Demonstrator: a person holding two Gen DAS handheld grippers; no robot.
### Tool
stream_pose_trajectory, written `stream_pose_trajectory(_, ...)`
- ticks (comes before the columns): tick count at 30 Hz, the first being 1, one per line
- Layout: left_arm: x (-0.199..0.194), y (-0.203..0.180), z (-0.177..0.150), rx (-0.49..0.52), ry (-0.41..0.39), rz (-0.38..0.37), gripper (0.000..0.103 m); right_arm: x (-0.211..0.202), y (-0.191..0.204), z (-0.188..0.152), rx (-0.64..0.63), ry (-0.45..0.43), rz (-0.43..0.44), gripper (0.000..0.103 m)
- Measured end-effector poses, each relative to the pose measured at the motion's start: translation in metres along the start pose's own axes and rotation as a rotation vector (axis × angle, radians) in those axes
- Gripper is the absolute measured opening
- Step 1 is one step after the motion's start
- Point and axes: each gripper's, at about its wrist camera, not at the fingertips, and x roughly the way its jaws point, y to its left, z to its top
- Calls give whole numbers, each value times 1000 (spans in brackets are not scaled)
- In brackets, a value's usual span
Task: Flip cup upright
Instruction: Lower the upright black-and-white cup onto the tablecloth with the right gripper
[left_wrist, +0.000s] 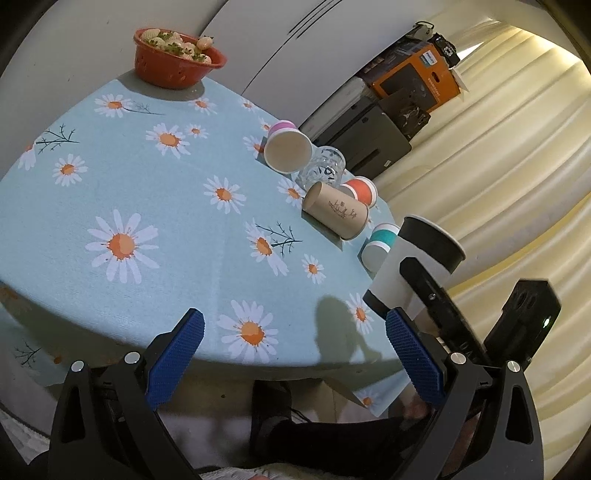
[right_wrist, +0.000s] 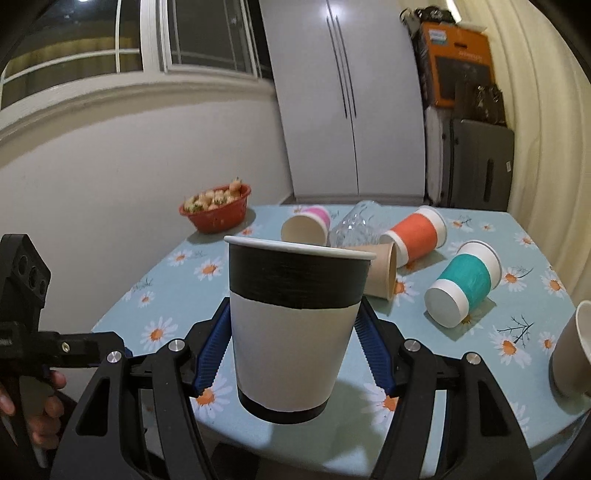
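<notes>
Right claw (right_wrist: 291, 350) grips black-and-white cup (right_wrist: 295, 325) upright above table (right_wrist: 480, 424).

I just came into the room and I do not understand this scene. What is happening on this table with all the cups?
A person holds a gripper in each hand. The right gripper is shut on a black and white paper cup, held mouth up above the near edge of the table. The left gripper is open and holds nothing. Farther back, the pink cup, the orange cup, the teal cup, a tan cup and a clear glass lie on their sides.
</notes>
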Motion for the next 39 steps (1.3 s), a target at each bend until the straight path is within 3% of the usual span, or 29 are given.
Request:
stream_pose_trajectory(11, 0, 0, 0, 2, 0, -10, 96, 5, 7, -36, -87, -205, -170, 66)
stream_pose_trajectory(22, 0, -3, -1, 9, -1, -7, 96, 34, -6, -65, -91, -198, -283, 66)
stream_pose_trajectory(39, -1, -4, -3, 27, -4, 5, 96, 46, -4, -79, -112, -169, -290, 66)
